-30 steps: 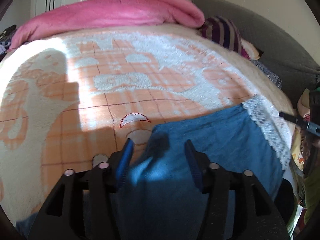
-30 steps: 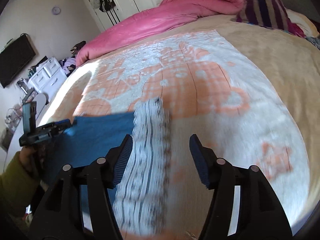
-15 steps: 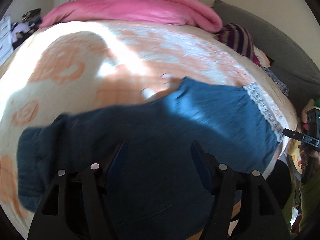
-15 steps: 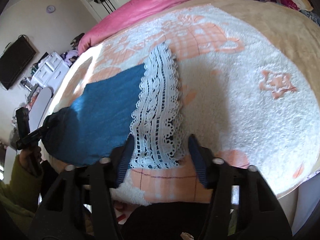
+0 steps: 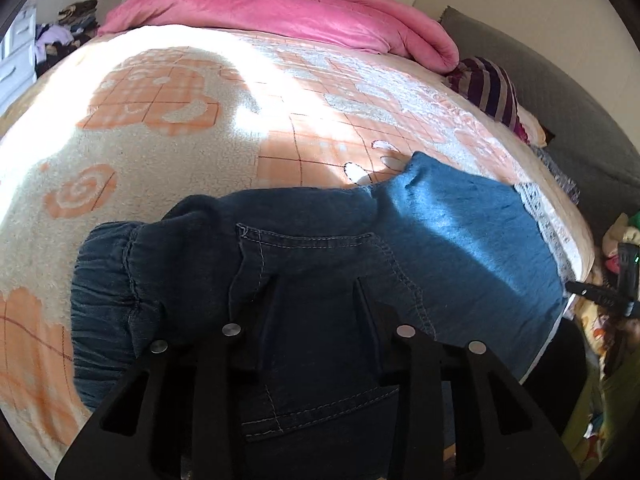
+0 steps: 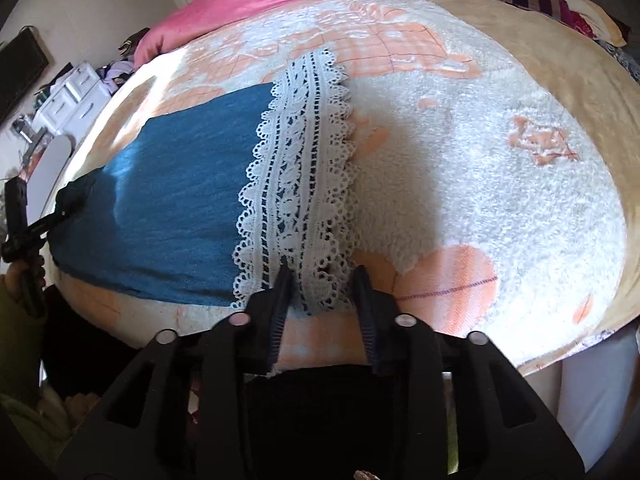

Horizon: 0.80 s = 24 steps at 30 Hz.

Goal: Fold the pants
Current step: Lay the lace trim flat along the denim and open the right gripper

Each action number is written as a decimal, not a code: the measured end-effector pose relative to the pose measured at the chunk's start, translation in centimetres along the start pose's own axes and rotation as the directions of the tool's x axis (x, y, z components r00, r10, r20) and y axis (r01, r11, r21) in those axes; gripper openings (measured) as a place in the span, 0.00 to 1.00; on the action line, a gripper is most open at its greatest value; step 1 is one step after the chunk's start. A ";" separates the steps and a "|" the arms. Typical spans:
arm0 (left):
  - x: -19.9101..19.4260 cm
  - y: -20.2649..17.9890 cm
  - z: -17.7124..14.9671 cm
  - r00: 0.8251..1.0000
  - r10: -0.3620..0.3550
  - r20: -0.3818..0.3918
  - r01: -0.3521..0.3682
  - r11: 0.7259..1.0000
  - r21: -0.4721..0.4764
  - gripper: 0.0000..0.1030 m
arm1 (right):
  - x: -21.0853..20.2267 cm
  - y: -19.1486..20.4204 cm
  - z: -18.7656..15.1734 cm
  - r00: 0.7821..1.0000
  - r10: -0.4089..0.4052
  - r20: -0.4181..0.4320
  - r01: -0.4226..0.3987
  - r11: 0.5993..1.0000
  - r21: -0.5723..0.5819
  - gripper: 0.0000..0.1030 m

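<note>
The left claw (image 5: 316,280) hides part of the pants (image 5: 304,256) beneath it.

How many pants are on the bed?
1. The blue pants lie near the bed's front edge: the waistband end is under the left tool, and the white lace hem is in front of the right tool. More could be hidden out of view.

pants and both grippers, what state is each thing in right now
pants: lying flat on the blanket, not folded
waistband: bunched, at the left end
lace hem: spread flat, near corner between the right fingers
left gripper: open, low over the back pocket
right gripper: open, around the hem corner
blanket: spread over the bed
pink duvet: heaped at the far end
</note>
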State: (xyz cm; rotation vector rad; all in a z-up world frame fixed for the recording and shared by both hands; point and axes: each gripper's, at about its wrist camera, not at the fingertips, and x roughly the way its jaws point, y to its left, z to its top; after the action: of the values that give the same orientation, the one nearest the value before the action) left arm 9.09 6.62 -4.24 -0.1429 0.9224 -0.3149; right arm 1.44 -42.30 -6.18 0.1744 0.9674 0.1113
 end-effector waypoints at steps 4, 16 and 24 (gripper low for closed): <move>-0.4 -0.5 0.0 1.000 -0.017 0.001 0.017 1.000 -0.001 0.47 | -1.5 -0.6 -0.1 0.999 -0.034 0.022 0.034 0.999 0.020 0.46; -3.5 -3.5 -0.2 1.000 0.001 0.029 -0.003 0.997 0.071 0.63 | -3.3 6.8 2.4 0.981 -0.052 0.187 0.088 0.978 -0.189 0.75; -2.4 -7.7 -0.7 1.000 -0.011 -0.006 0.011 0.986 0.166 0.77 | 1.3 14.0 3.1 0.989 0.019 0.145 0.028 0.947 -0.321 0.79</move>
State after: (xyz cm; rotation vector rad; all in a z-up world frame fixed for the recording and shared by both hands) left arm 5.57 0.14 -0.86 0.0060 0.8971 -0.4009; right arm 4.52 -28.63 -2.75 -0.1202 0.7907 0.2473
